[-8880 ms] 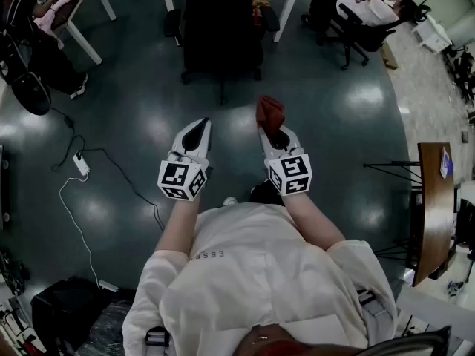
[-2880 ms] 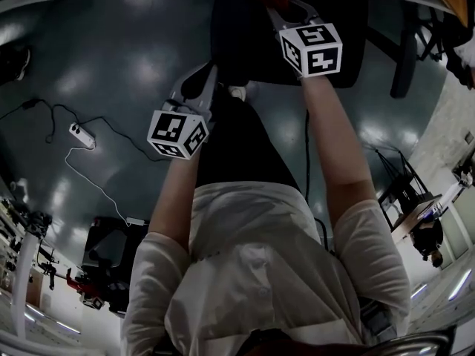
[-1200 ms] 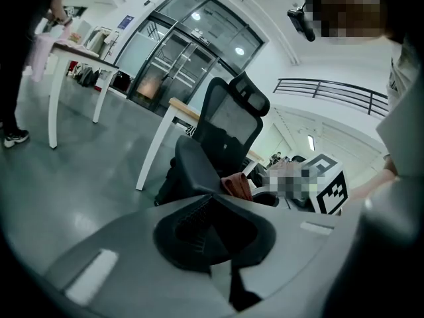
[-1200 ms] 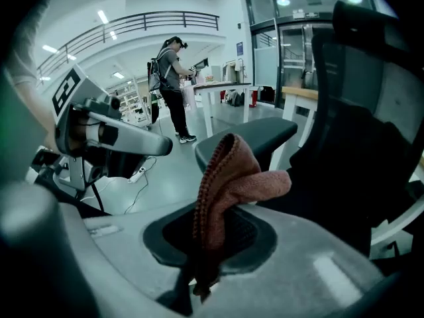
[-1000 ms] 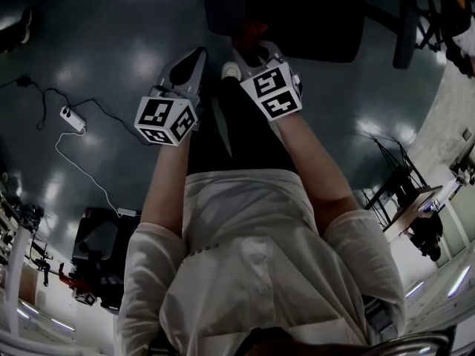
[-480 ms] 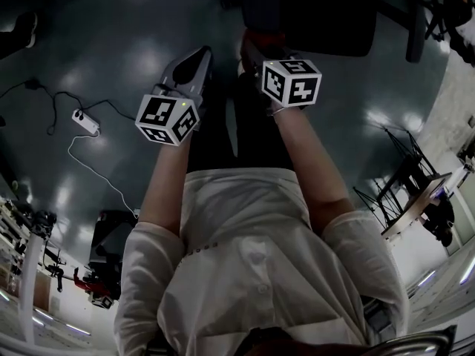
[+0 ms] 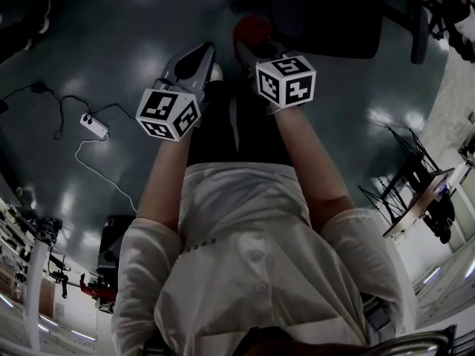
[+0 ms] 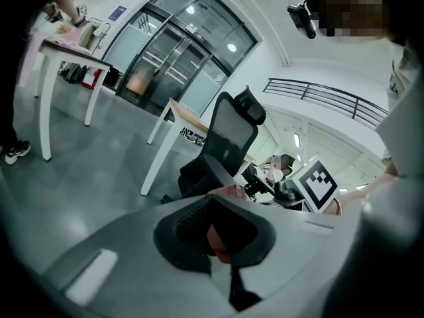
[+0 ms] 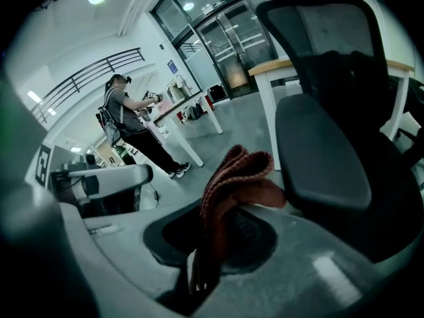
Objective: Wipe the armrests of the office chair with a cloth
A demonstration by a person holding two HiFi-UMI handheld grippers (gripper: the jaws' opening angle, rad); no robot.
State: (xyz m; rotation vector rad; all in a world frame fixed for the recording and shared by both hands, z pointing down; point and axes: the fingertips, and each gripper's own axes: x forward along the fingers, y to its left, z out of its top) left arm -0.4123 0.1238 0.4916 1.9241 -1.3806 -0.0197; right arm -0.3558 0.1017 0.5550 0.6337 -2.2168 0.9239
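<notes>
The black office chair [image 7: 326, 13] fills the top of the head view. My right gripper [image 7: 257, 44] is shut on a red cloth [image 7: 251, 30], which sticks out past its tips just left of the chair. In the right gripper view the folded cloth [image 9: 232, 184] rises from the jaws of the right gripper [image 9: 225, 214], beside a dark padded part of the chair [image 9: 321, 154]. Whether the two touch I cannot tell. My left gripper [image 7: 202, 52] is shut and holds nothing, to the left of the right one. The left gripper [image 8: 215, 207] points at the chair [image 8: 225, 144] from the side.
A power strip [image 7: 95, 127] with its cable lies on the glossy floor at the left. Another chair [image 7: 415, 21] and a folding rack [image 7: 412, 169] stand on the right. White tables [image 8: 66, 52] stand beyond, and a person [image 9: 129, 128] works at one.
The right gripper with the cloth has come off the chair's lower edge and now sits to its left. The chair lies further right in the head view. The left gripper has hardly moved.
</notes>
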